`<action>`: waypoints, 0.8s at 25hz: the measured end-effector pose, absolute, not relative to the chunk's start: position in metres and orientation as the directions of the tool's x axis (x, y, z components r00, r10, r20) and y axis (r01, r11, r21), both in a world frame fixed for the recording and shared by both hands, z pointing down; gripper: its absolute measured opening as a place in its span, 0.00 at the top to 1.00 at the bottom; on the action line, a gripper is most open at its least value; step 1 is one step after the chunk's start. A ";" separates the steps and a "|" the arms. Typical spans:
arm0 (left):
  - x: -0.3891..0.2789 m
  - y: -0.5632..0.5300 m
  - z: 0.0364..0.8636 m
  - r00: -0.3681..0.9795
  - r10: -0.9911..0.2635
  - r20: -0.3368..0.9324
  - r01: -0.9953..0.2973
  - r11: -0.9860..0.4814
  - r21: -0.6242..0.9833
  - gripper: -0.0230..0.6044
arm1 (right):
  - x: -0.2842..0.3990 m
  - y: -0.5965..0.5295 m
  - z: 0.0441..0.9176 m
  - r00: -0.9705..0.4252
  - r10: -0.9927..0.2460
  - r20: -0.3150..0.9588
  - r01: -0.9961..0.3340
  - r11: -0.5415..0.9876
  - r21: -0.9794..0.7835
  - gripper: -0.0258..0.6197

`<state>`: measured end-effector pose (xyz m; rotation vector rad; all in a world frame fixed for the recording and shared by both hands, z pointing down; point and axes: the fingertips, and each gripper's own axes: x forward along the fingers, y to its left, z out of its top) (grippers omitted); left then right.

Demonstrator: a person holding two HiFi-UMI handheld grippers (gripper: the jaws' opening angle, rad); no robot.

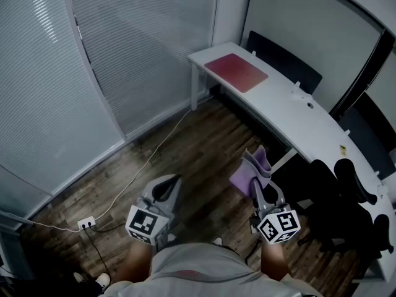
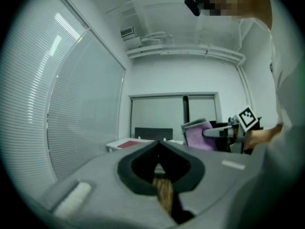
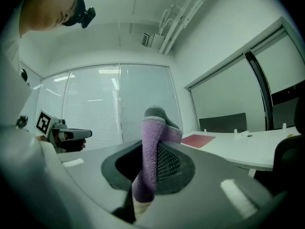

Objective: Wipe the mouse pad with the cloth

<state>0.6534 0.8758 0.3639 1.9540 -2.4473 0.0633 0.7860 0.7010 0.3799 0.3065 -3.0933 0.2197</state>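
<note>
The pad (image 1: 236, 72) lies on the desk (image 1: 297, 113), at its far left end. One chair (image 1: 283, 59) stands behind the desk, just past the pad. Another chair (image 1: 340, 190) stands in front of the desk, near its right end. The right gripper (image 1: 257, 189) is in front of the desk, with the cloth (image 1: 247, 177) between its jaws. The left gripper (image 1: 173, 180) is farther from the desk. A socket (image 1: 86, 222) lies on the floor (image 1: 204, 141), far left of the desk.

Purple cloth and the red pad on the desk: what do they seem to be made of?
The cloth looks like soft microfibre or terry: fuzzy purple nap, a grey layer behind. The mouse pad looks like a thin matte sheet, dark red, without glare; fabric or rubber, too far to tell.
</note>
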 end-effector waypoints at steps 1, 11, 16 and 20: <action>0.652 0.877 0.364 -0.222 -0.974 0.034 -0.975 0.221 -0.024 0.96 | 0.784 0.702 0.380 -0.980 -0.193 0.041 -0.197 0.971 -0.139 0.89; 0.628 0.900 0.372 -0.211 -0.977 0.037 -0.977 0.211 -0.014 0.96 | 0.757 0.726 0.386 -0.977 -0.200 0.068 -0.207 0.969 -0.132 0.88; 0.606 0.923 0.371 -0.209 -0.977 0.031 -0.978 0.209 -0.014 0.96 | 0.733 0.749 0.387 -0.976 -0.202 0.077 -0.211 0.970 -0.124 0.88; 0.582 0.953 0.377 -0.206 -0.978 0.026 -0.978 0.205 -0.022 0.96 | 0.704 0.778 0.393 -0.978 -0.195 0.075 -0.203 0.973 -0.112 0.88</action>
